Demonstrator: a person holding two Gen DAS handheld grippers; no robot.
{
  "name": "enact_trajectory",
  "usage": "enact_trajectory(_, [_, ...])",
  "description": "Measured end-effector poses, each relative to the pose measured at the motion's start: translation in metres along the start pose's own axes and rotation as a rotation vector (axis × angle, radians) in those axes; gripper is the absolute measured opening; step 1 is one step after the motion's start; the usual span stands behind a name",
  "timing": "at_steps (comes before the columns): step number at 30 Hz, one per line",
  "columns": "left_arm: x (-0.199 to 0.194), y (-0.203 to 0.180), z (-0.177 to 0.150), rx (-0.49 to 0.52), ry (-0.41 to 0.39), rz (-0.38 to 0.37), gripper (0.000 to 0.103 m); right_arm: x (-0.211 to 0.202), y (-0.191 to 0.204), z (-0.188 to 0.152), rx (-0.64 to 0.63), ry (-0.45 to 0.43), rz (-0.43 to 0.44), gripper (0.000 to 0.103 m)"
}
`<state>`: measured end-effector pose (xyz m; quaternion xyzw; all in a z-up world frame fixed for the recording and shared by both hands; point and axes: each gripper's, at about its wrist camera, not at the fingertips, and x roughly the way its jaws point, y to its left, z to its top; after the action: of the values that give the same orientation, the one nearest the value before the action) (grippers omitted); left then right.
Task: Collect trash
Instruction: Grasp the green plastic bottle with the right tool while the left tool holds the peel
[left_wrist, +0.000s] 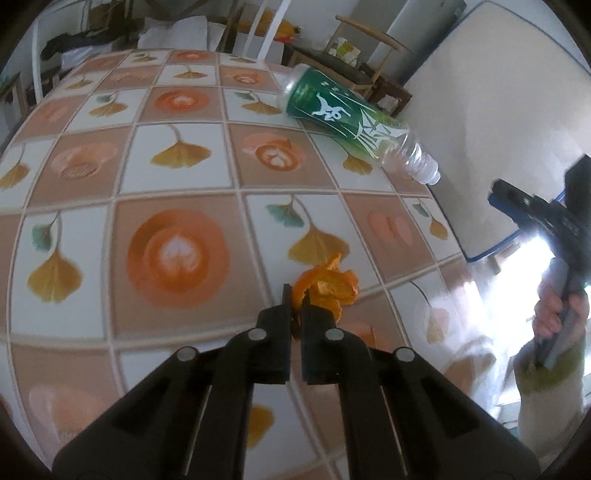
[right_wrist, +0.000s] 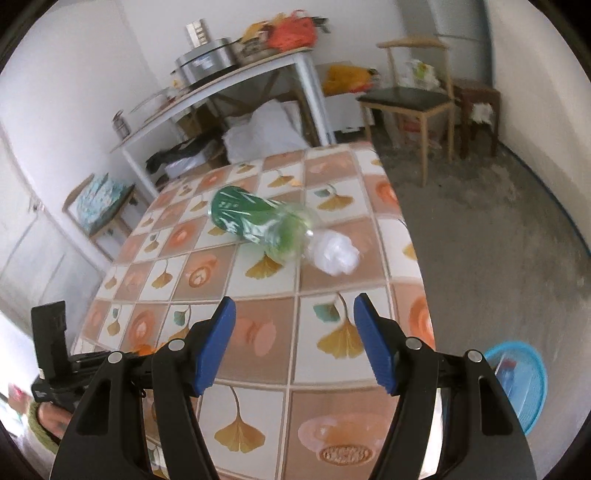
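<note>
Green bottle (left_wrist: 354, 122) lying at 1 o'clock on table (left_wrist: 177, 177); left gripper (left_wrist: 294, 301) clenching orange peel (left_wrist: 327, 286) between fingertips; right gripper (right_wrist: 295, 314) hanging released.

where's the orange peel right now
In the left wrist view the orange peel sits low and centre, pinched between the shut fingers of the left tool on the patterned tablecloth, well nearer the camera than the lying green bottle.

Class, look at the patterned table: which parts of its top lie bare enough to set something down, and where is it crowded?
Bare: the wide stretch of table left of the bottle, and the near tiles before the open right claw. Crowded: the far right side, where bottle and crumpled white wrapper touch, and the near edge where the left claw grips orange peel.
</note>
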<state>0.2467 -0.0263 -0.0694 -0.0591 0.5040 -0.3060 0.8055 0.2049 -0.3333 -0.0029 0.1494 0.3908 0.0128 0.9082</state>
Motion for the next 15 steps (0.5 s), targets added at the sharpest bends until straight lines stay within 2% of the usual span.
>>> enact_trajectory(3, [-0.011, 0.011, -0.007, -0.045, -0.002, -0.016, 0.002, 0.012, 0.016, 0.019, -0.114, 0.016, -0.010, 0.069])
enact_trajectory(5, [-0.016, 0.017, -0.010, -0.071, -0.005, -0.025, 0.002, 0.024, 0.027, 0.032, -0.193, 0.016, -0.033, 0.079])
enact_trajectory(7, [-0.018, 0.019, -0.012, -0.082, -0.010, -0.026, 0.002, 0.044, 0.042, 0.048, -0.308, 0.034, -0.037, 0.083])
enact_trajectory(11, [-0.021, 0.022, -0.013, -0.096, -0.022, -0.026, 0.002, 0.095, 0.060, 0.072, -0.481, 0.111, -0.090, 0.085])
enact_trajectory(15, [-0.021, 0.025, -0.012, -0.108, -0.025, -0.026, 0.002, 0.144, 0.063, 0.088, -0.536, 0.216, -0.107, 0.085])
